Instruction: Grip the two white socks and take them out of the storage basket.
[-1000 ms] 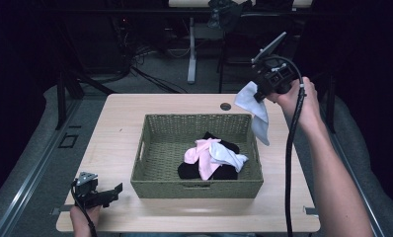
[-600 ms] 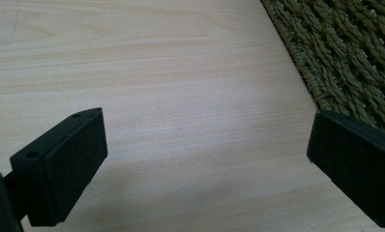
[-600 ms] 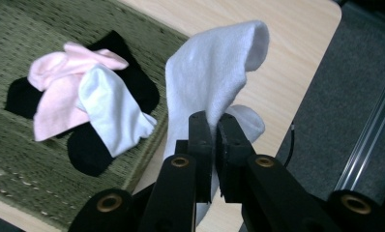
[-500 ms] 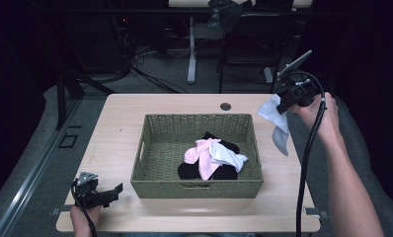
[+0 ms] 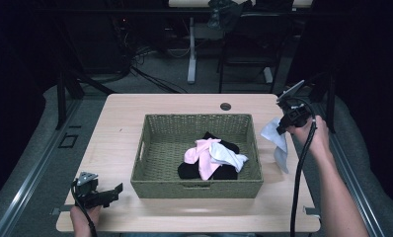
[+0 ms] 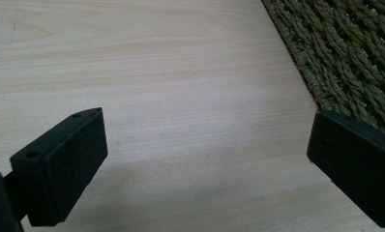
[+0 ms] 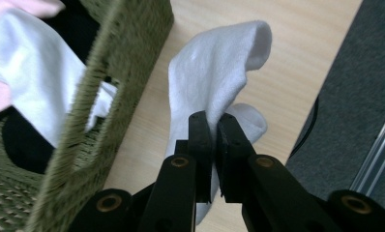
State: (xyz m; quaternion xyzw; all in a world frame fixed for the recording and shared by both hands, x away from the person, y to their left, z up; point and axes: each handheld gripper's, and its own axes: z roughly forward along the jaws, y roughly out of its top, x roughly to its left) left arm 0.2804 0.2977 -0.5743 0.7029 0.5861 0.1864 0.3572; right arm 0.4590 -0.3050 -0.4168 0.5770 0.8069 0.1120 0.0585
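A green woven basket (image 5: 155, 148) stands mid-table and holds pink, white and black socks (image 5: 212, 157). My right gripper (image 5: 282, 129) is shut on a white sock (image 5: 278, 143) that hangs over the table's right strip, just outside the basket's right wall. The right gripper view has that white sock (image 7: 214, 72) pinched between the jaws of the right gripper (image 7: 214, 126), beside the basket wall (image 7: 108, 82). My left gripper (image 5: 116, 190) rests low at the near left corner, open, with bare wood between its pads (image 6: 69, 159).
The wooden table (image 5: 120, 123) has a small dark grommet hole (image 5: 225, 106) near its far edge. Dark floor, chair legs and cables lie beyond the table. Grey carpet and a metal rail (image 7: 374, 164) run along the right side.
My right gripper has carried the white sock rightward and down, from above the basket's far right corner to beside its right wall. The left gripper has stayed put.
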